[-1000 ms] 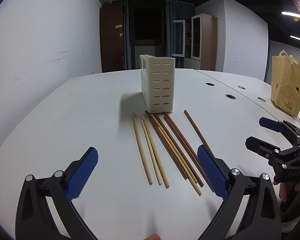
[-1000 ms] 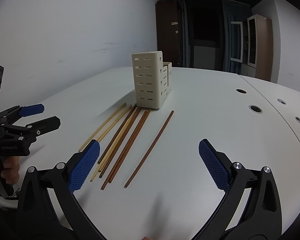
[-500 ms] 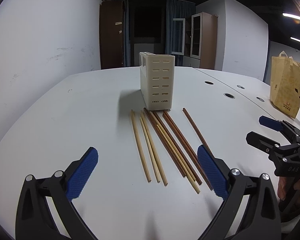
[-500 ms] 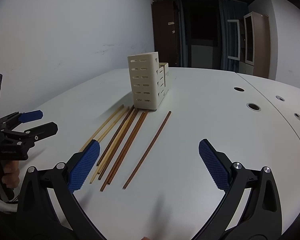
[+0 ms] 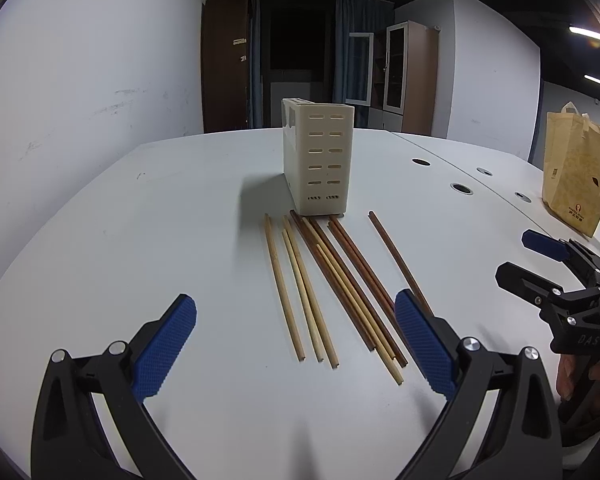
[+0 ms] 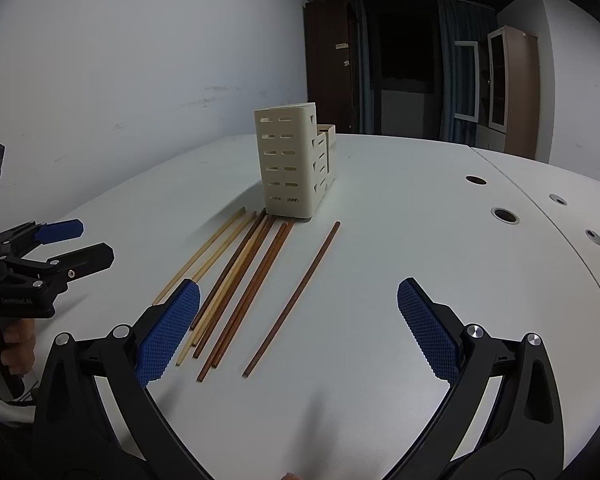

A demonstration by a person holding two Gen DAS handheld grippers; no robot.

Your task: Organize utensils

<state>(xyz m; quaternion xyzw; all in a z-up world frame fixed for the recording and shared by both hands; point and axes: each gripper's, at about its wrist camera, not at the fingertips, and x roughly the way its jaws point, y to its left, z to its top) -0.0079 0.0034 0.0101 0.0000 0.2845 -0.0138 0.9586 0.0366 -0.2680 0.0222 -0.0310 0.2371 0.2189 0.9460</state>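
Ahead of both sets of jaws, on the white table (image 5: 148, 216), stands a cream slotted utensil holder (image 5: 320, 162), upright; its interior cannot be seen from either view, so its contents cannot be told. Between the holder and the jaws lie the chopsticks (image 5: 332, 284) (light and dark wood, near-parallel, several touching or overlapping, so an exact count is uncertain). One dark chopstick (image 6: 294, 298) lies apart, to the right of the bundle; in the left wrist view its near end is hidden behind the left gripper's right pad.

The left gripper (image 5: 296, 344) hovers with jaws spread wide, holding nothing, the near chopstick ends lying between its pads. The right gripper (image 6: 298, 330) is likewise wide open and empty; the lone chopstick's near end lies between its pads, the bundle behind its left pad.

A hand (image 6: 16, 344) grips each tool's handle, largely cut off at the frame edge. Right of the jaws, a brown paper bag (image 5: 578, 182) stands beyond cable holes (image 6: 505, 215) in the tabletop. Bare table surrounds the holder on all sides.
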